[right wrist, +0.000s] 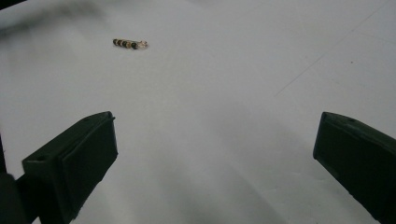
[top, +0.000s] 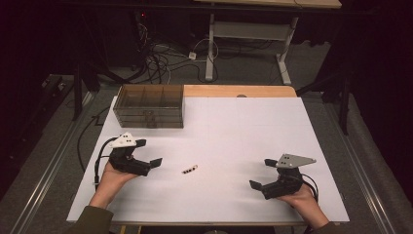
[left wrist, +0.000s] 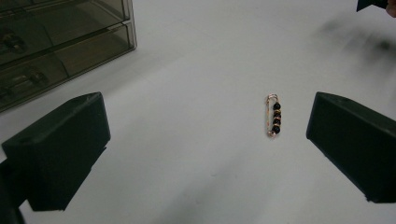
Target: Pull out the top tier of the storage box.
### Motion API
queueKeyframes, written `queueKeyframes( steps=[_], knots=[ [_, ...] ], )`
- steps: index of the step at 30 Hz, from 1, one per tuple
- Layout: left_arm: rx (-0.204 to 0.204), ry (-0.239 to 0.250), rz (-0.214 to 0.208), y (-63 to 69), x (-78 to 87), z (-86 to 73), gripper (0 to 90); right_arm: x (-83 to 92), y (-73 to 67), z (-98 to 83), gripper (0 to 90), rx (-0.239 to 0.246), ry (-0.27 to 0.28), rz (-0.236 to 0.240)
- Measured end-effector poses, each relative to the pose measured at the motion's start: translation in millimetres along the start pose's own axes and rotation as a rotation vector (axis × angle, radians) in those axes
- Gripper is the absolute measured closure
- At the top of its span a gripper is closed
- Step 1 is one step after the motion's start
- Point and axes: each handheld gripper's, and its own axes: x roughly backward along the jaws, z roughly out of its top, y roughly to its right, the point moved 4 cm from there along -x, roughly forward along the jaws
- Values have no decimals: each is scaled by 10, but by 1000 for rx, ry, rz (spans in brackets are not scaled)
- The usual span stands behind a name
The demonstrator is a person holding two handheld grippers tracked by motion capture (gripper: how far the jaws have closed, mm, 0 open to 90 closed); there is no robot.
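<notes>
Left gripper (top: 148, 152) held low over the white table (top: 243, 126), jaws wide apart and gripping nothing; matte black, blocky pads (left wrist: 60, 149) with flat inner faces, grey three-cornered plate on top. Just ahead of these jaws, nearer the right-hand one in the left gripper view, a beaded safety pin (left wrist: 273, 115): thin copper-coloured wire, small round dark beads in a row, lying flat on the smooth sheet and touching neither pad. Beyond the left jaw in that view, a smoky translucent plastic drawer box (left wrist: 56, 46), rectangular, with drawers shut.

Right gripper (top: 260, 174) also spread wide, clamped on nothing, same black angular pads (right wrist: 77, 158). Pin (right wrist: 129, 44) far ahead and to the left of its jaws in the right gripper view, well apart from them. Seen from the high view, pin (top: 190, 169) between the two grippers, much closer to the left one.
</notes>
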Motion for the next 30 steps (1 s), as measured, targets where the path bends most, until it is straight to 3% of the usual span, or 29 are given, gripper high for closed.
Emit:
queueKeyframes(
  steps=[30],
  knots=[
    [1,14,13,-91,-75,93,0,-12,7,-13,7,-12,1,2]
  ],
)
